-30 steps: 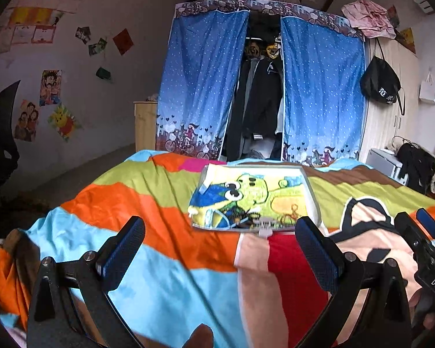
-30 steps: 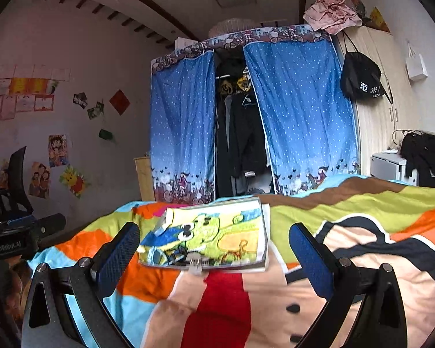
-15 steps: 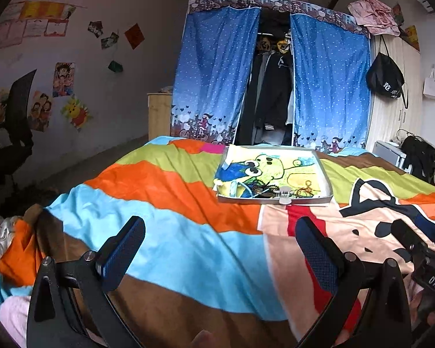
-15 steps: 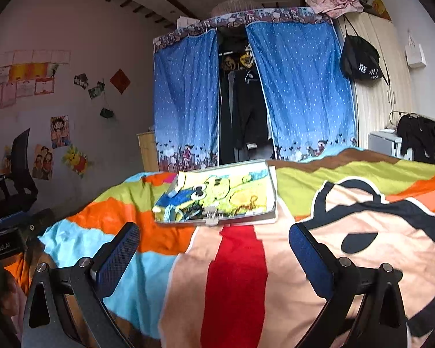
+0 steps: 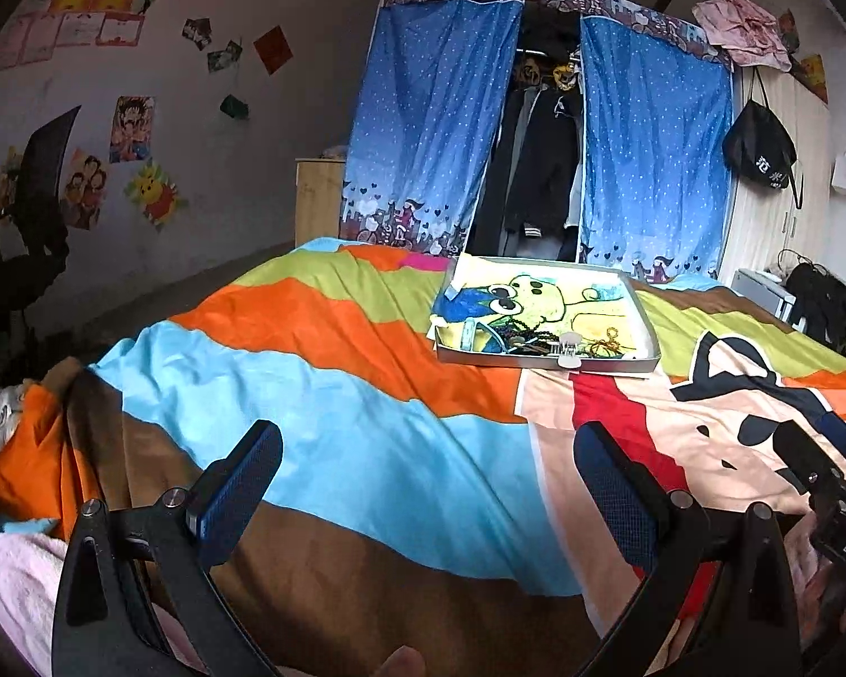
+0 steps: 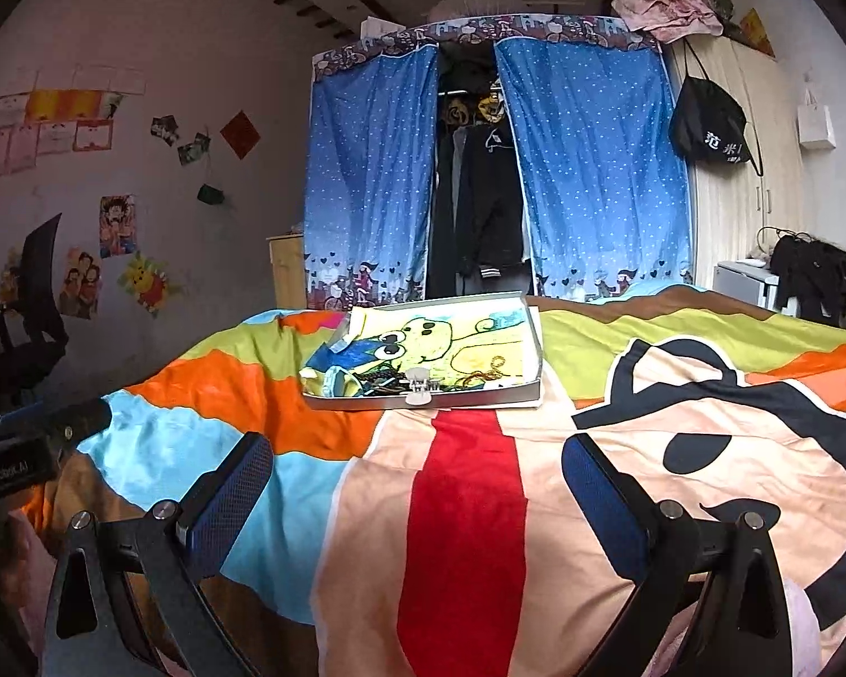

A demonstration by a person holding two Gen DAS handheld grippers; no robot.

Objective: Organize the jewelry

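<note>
Meanwhile, on a striped cartoon bedspread [image 5: 333,429] — left gripper [image 5: 427,499] and right gripper [image 6: 416,493] both spread wide and empty, well short of a shallow tray [image 6: 468,396] with tangled jewelry [image 5: 541,341] along its near edge.

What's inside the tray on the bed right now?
The tray holds a cartoon drawing as liner, dark beads, a gold chain and a white clip. Its near wall hides anything lower.
</note>
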